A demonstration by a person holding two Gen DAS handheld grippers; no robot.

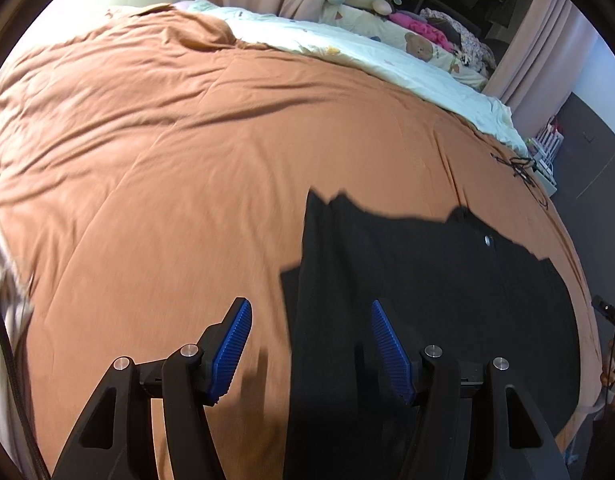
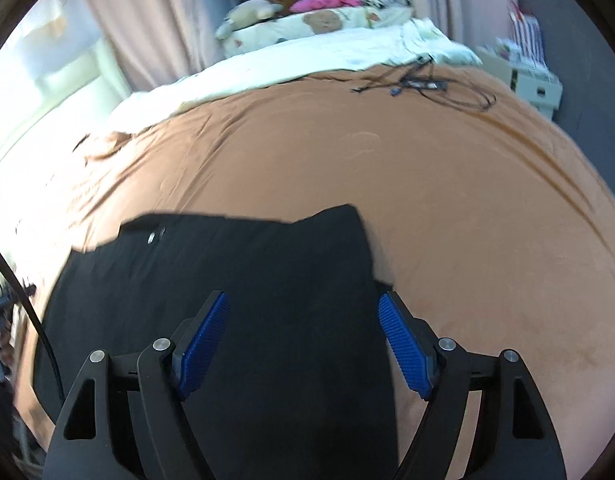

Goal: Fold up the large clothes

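brown bedspread (image 1: 155,168) fills both views, black garment (image 1: 427,300) lying flat on it near the front edge. left gripper (image 1: 311,344) and right gripper (image 2: 303,344) both spread wide, holding nothing. judgement: regrip the near edge evenly, fold away, keep corners aligned.

**Count on the bed**

One black garment (image 2: 235,280) at six o'clock; one brown cover (image 2: 447,208); one pale quilt (image 2: 307,60) at twelve; one cable tangle (image 2: 423,80) at one; two grippers, left (image 1: 311,346) and right (image 2: 303,340).
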